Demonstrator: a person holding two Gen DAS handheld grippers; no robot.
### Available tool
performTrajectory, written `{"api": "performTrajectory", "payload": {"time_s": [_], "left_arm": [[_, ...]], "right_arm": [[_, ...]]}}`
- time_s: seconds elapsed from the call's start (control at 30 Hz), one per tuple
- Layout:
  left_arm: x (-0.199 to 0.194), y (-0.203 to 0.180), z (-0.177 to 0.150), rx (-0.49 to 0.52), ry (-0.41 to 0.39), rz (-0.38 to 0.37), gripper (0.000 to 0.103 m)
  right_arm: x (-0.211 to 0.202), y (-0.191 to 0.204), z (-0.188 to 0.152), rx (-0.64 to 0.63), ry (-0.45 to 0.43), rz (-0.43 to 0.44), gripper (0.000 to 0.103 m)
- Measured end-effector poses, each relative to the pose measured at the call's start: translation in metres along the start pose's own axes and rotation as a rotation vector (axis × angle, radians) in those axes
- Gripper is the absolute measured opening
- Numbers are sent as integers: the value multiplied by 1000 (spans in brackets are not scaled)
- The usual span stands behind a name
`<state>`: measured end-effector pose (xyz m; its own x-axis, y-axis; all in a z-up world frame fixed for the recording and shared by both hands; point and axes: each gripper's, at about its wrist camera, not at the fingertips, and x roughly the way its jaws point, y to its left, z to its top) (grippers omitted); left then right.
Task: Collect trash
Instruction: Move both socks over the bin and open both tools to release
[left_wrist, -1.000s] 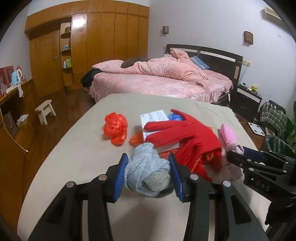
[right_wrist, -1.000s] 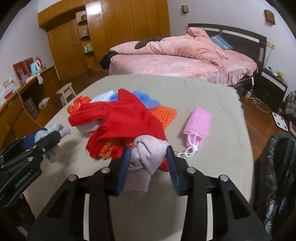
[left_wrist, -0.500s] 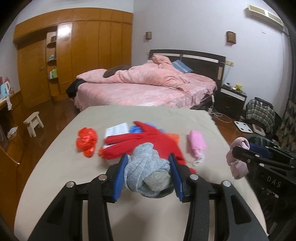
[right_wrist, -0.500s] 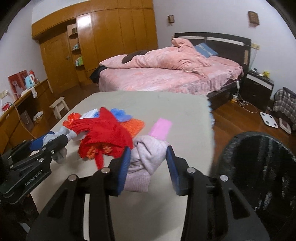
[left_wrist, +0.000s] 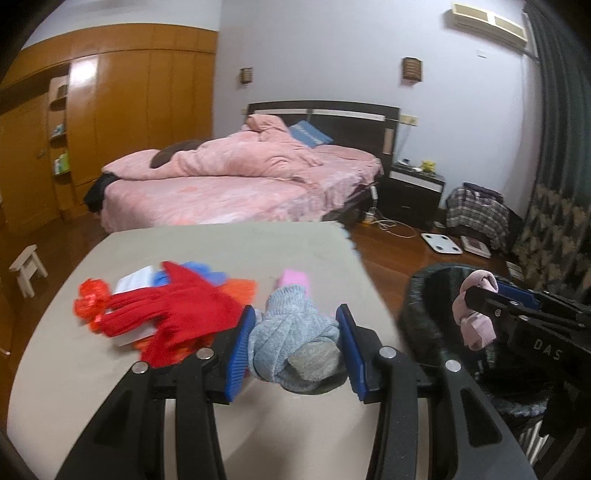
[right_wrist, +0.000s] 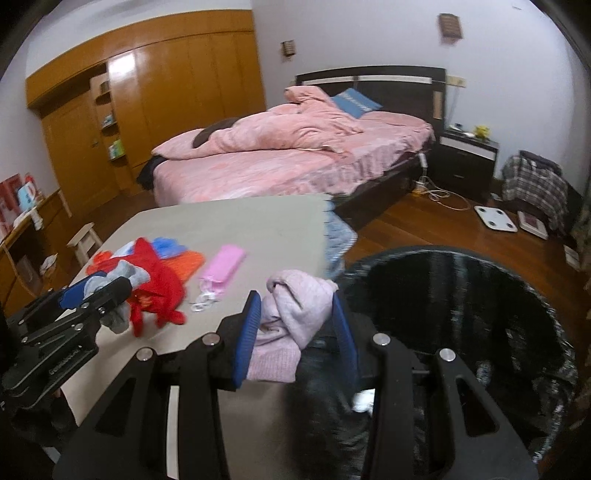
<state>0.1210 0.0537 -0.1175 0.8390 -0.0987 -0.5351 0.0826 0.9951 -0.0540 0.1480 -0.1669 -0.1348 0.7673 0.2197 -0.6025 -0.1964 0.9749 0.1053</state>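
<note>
My left gripper (left_wrist: 295, 345) is shut on a balled grey-blue sock (left_wrist: 295, 341), held above the beige table (left_wrist: 221, 251) near its right edge. My right gripper (right_wrist: 297, 325) is shut on a balled pale pink sock (right_wrist: 295, 306), held at the rim of the black-lined trash bin (right_wrist: 461, 295). The left wrist view shows the right gripper (left_wrist: 476, 295) with the pink sock (left_wrist: 474, 317) over the bin (left_wrist: 424, 314). On the table lie red gloves (left_wrist: 173, 310), a red crumpled bag (left_wrist: 88, 295), an orange knit piece (right_wrist: 188, 262) and a pink pouch (right_wrist: 223, 264).
A pink bed (left_wrist: 236, 177) stands beyond the table, a wooden wardrobe (left_wrist: 110, 122) at the left wall. A small stool (left_wrist: 27, 266) is left of the table. A scale (right_wrist: 495, 218) and a plaid bag (right_wrist: 532, 184) are on the wooden floor at the right.
Both grippers have swung to the right with their socks still held. The bin has come into view, and the right gripper now hangs at its rim.
</note>
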Motion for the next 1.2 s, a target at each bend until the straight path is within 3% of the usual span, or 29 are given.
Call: {"api": "performTrajectory", "payload": {"time_s": [0.53, 0.93, 1.03, 1.1, 1.2], "left_arm": [[21, -100, 17, 111, -8, -180, 45], [40, -172, 31, 174, -4, -315, 45], [43, -183, 31, 186, 10, -356, 51], [45, -185, 31, 181, 17, -370, 63], [45, -183, 32, 173, 19, -370, 67]], "right_arm": [[-31, -91, -13, 90, -52, -180, 38], [-55, -142, -22, 151, -83, -255, 40], [-60, -152, -24, 160, -96, -282, 46], [-64, -156, -24, 168, -104, -303, 68], [-70, -162, -27, 184, -126, -324, 81]]}}
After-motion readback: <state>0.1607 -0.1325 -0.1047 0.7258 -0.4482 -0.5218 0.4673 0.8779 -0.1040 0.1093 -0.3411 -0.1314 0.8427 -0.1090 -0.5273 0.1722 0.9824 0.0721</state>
